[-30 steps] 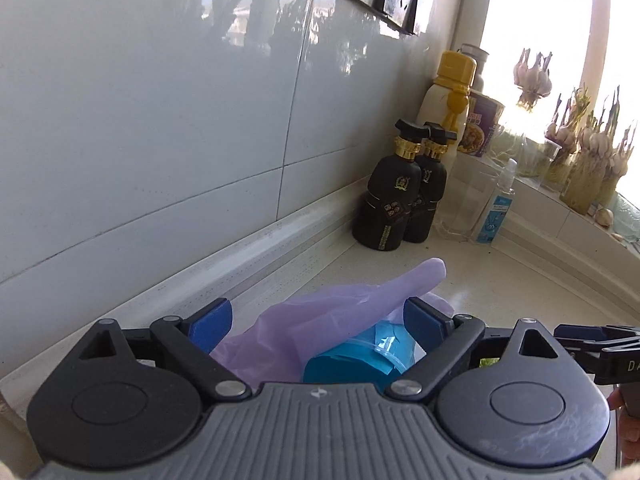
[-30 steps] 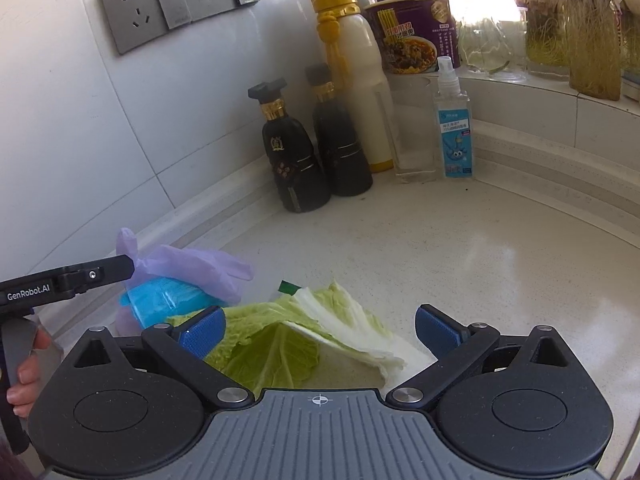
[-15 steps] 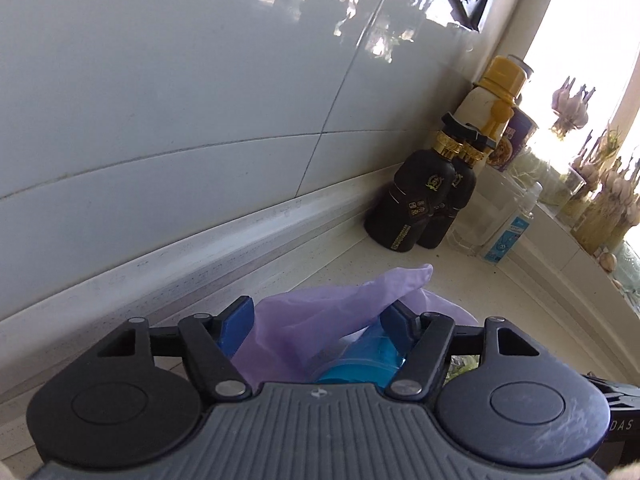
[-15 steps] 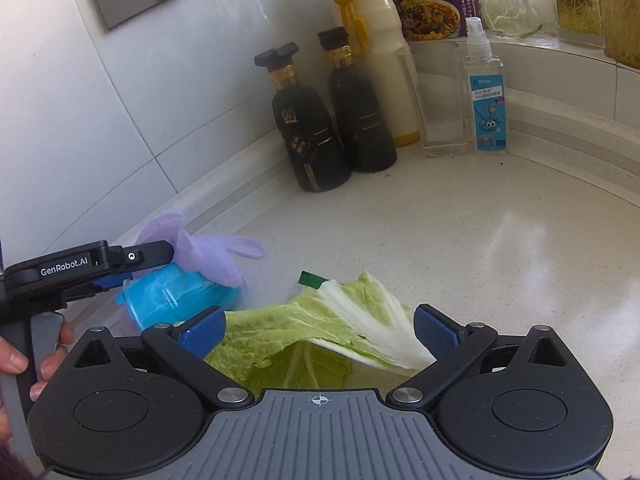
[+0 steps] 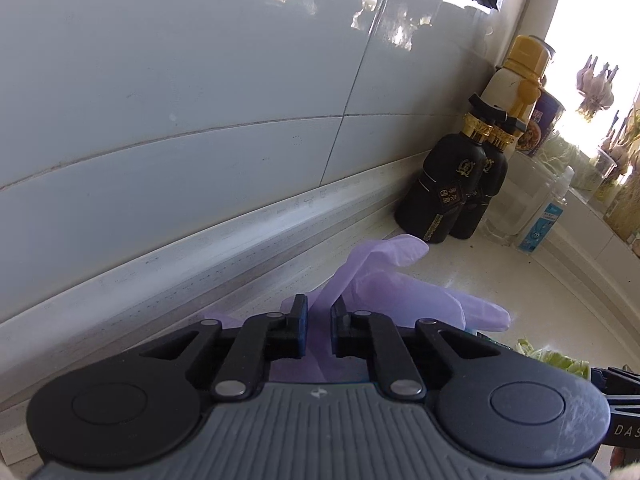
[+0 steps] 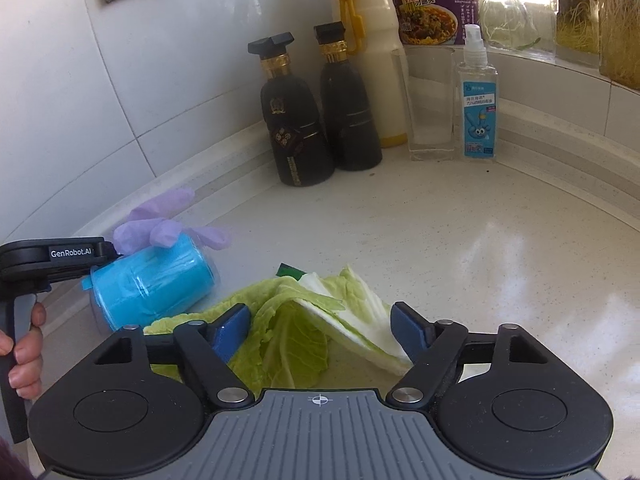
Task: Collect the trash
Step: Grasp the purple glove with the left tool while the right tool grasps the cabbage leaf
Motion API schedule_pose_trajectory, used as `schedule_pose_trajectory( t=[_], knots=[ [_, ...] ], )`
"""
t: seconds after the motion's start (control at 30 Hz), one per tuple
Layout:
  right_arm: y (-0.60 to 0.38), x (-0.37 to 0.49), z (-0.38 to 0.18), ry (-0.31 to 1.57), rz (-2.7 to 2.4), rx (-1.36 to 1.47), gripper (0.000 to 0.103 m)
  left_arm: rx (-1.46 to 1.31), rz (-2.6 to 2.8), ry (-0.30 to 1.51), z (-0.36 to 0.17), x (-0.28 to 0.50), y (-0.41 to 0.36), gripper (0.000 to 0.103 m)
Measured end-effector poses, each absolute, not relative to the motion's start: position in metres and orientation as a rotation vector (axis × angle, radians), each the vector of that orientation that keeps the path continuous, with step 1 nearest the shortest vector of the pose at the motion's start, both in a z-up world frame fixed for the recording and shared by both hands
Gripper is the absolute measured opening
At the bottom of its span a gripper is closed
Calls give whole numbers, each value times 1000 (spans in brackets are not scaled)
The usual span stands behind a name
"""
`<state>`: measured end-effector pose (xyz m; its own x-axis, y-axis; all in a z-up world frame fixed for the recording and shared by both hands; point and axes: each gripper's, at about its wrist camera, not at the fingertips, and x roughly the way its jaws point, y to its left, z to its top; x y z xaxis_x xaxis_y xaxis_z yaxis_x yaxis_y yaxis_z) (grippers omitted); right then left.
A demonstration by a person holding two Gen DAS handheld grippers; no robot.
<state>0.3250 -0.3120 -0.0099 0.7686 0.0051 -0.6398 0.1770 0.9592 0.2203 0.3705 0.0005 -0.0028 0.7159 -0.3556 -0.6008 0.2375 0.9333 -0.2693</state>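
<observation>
While our left claw (image 5: 319,322) pinched the soft purple glove (image 5: 384,284) low in the middle of the frame, our right claw (image 6: 320,330) sat wide open around the floppy cabbage leaves (image 6: 304,320) on the bench (image 6: 460,248). We thought both were light and best grabbed at a thick fold.

A home kitchen.
White wall tiles (image 5: 200,100) back a pale counter (image 6: 460,248) holding sauce bottles (image 6: 294,120), an instant noodle cup (image 6: 430,4), cabbage leaves (image 6: 304,320) and, on the sill, garlic (image 5: 596,84).
</observation>
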Motion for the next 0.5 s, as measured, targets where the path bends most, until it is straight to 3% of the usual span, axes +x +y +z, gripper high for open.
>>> schedule_pose_trajectory(
  t=[0.03, 0.13, 0.17, 0.5],
  knots=[
    [-312, 325, -10, 687, -101, 273, 66, -171, -329, 697, -2, 370, -1, 2],
    [-315, 323, -10, 679, -84, 295, 41, -130, -317, 686, 1, 366, -7, 1],
    [-317, 323, -9, 679, -58, 324, 26, -115, -308, 676, 2, 365, -9, 0],
    [-319, 313, 6, 643, -80, 352, 12, -51, -296, 566, 31, 344, -15, 0]
  ],
)
